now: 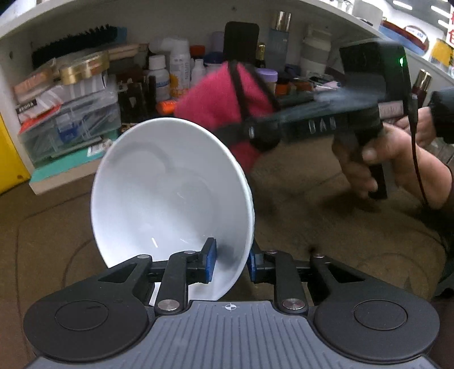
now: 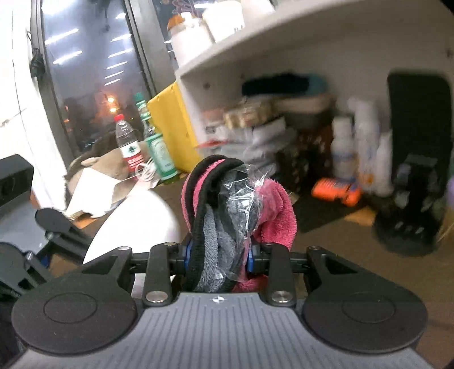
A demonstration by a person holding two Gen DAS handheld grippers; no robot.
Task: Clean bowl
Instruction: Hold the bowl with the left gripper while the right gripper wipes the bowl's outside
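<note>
A white bowl stands tilted on its edge over the brown cloth-covered table, its hollow facing me. My left gripper is shut on the bowl's lower right wall, one blue pad inside and the other against the outside. My right gripper, held by a hand, is blurred and sits just beyond the bowl's upper right rim. It is shut on a pink and grey cloth with black trim. In the right wrist view the cloth bulges up from the right gripper with a scrap of clear plastic. The bowl lies just to its left.
A white shelf behind the bowl is packed with bottles, boxes and a brush. A yellow box and two bottles stand far left in the right wrist view. A black holder sits at the right. Brown table spreads around.
</note>
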